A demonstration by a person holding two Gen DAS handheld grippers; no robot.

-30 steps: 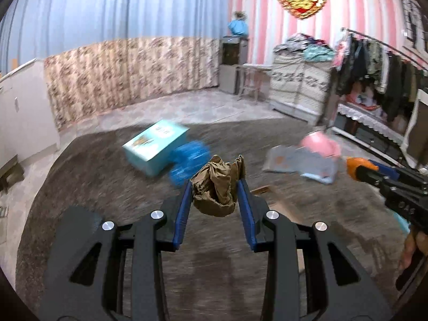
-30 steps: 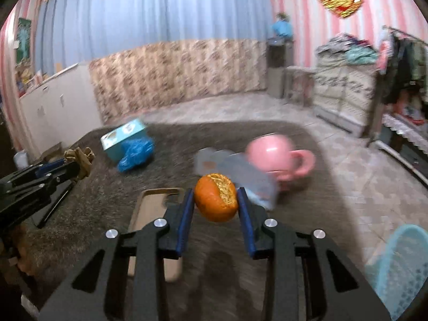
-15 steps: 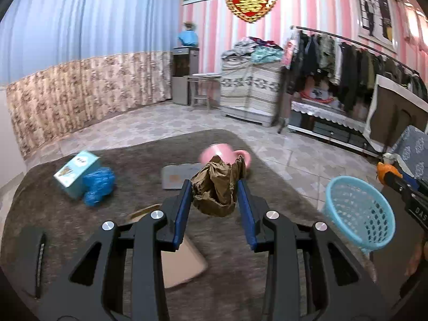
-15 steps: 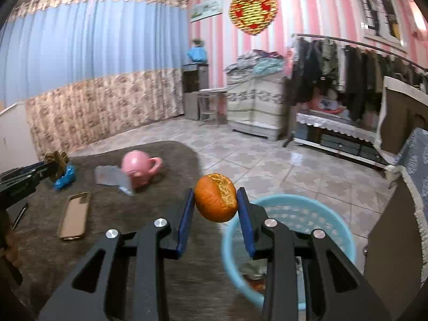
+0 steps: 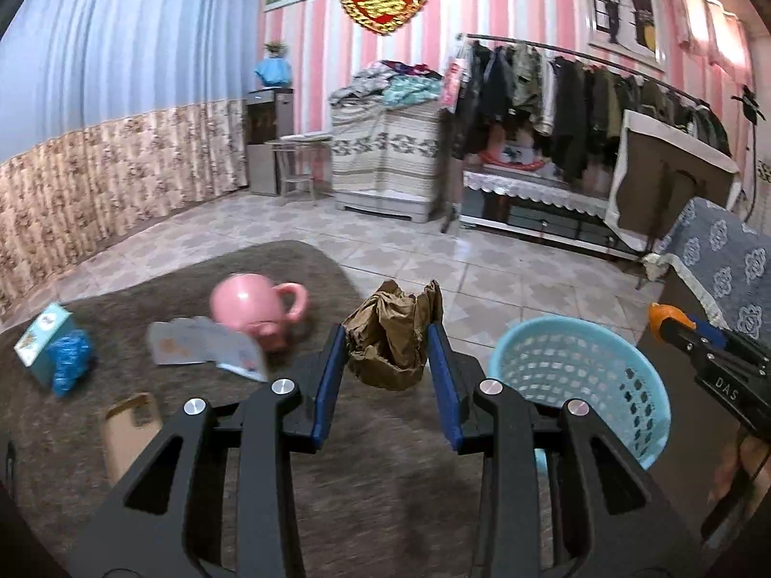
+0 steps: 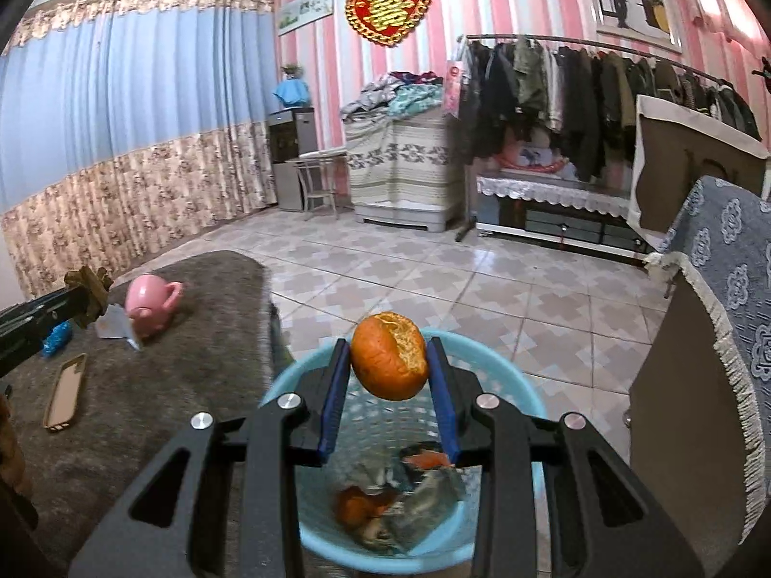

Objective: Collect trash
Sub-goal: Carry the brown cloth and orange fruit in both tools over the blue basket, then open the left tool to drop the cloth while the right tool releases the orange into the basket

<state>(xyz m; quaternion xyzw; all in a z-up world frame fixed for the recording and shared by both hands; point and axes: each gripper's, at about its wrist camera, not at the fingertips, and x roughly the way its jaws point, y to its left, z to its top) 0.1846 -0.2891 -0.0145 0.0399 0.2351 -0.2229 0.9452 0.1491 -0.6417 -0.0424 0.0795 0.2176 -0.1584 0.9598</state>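
Right wrist view: the right gripper (image 6: 389, 366) has its blue-padded fingers (image 6: 335, 395) closed on a partly peeled orange (image 6: 389, 363), gripped at both sides; the orange hangs above the light blue trash basket (image 6: 523, 385), inside its far rim; peel and crumpled wrappers (image 6: 385, 496) lie on the basket floor. The basket stands against the edge of the grey carpet (image 6: 144, 414); tiled floor (image 6: 433, 279) runs open beyond it; a cloth-covered cabinet (image 6: 723, 337) stands near on the right.

Left wrist view: the left gripper (image 5: 389, 347) has its fingers (image 5: 327, 385) pinching a crumpled brown paper wad (image 5: 392, 337), held above the carpet (image 5: 385, 481) near its edge; the basket (image 5: 578, 366) sits just right of the gripper, apart from it. Behind on the carpet lie a pink mug (image 5: 255, 303) on its side, a pamphlet (image 5: 202, 347) touching it, a teal box (image 5: 41, 337), a blue bag (image 5: 70, 361) and a tan phone case (image 5: 127, 433).
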